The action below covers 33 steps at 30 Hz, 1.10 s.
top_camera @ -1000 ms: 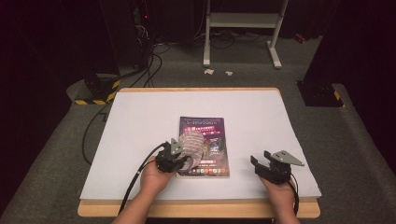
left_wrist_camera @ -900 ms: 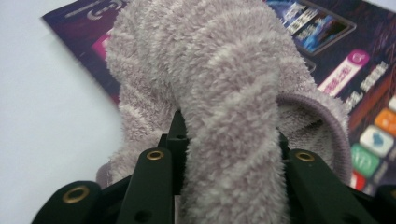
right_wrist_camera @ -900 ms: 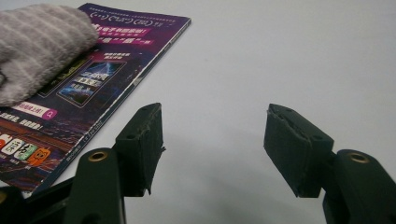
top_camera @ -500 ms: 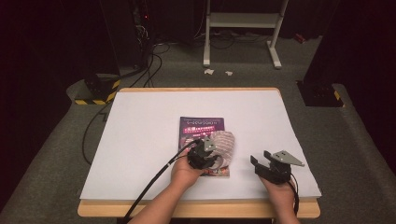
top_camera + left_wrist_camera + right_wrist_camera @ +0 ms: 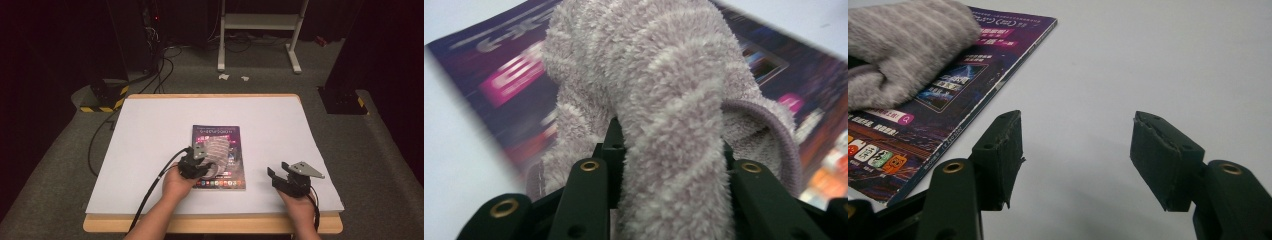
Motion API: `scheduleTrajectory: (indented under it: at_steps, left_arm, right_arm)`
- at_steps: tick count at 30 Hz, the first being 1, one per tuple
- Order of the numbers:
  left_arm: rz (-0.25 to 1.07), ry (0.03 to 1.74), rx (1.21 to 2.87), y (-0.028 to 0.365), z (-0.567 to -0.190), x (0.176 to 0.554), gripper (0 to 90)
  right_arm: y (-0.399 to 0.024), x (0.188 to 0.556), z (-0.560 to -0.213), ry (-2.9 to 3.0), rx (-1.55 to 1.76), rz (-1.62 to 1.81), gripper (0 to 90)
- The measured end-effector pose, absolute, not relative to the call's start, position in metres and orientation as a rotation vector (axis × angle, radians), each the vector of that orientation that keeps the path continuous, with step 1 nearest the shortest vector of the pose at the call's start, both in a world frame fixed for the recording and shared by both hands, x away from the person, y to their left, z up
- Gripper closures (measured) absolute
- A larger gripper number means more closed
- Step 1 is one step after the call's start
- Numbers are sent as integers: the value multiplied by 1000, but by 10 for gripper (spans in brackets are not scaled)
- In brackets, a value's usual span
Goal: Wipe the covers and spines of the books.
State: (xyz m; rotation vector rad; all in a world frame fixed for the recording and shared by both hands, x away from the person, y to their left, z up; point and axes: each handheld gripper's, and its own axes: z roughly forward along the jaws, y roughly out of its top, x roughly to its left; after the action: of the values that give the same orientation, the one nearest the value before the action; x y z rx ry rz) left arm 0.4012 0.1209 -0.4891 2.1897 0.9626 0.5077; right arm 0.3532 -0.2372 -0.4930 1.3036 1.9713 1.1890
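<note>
A fuzzy grey-and-white striped sock (image 5: 218,149) lies on a purple magazine (image 5: 236,162) in the middle of the white table (image 5: 145,135). My left gripper (image 5: 202,161) is at the magazine's left edge, shut on the sock's near end. In the left gripper view the sock (image 5: 664,75) bulges up between the jaws of my left gripper (image 5: 669,155) and hides much of the magazine (image 5: 499,80). My right gripper (image 5: 280,171) rests near the table's front right, open with nothing in it. The right gripper view shows this gripper (image 5: 1075,135) over bare table, with the magazine (image 5: 958,100) and sock (image 5: 903,45) to its left.
A black cable (image 5: 150,192) trails from the left gripper over the front edge. On the floor behind the table stand a white metal frame (image 5: 260,30), a yellow-black striped base (image 5: 102,100) with cables at left, and a dark base (image 5: 342,100) at right.
My left gripper dragged the sock to the right across the magazine, then back toward its left edge. The right gripper stayed where it was.
</note>
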Motion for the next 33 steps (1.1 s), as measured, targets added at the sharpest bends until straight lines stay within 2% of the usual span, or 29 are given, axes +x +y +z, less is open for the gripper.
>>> scheduleTrajectory:
  at_steps: [3,8,14,26,33]
  left_arm:
    - [529,996,2185,137,-488,401,654]
    - [551,1001,2202,136,-487,401,655]
    - [541,974,2206,112,-488,405,656]
    - [440,812,2235,28,-488,409,655]
    - [435,800,2234,37,-489,412,649]
  right_arm:
    - [-237,354,-493,1971,1303,1186,378]
    - [-235,353,-494,1975,1301,1180,379]
    - [-236,354,-493,1970,1305,1182,379]
    - [-236,354,-493,1972,1301,1184,380]
    - [-237,353,-493,1969,1303,1191,379]
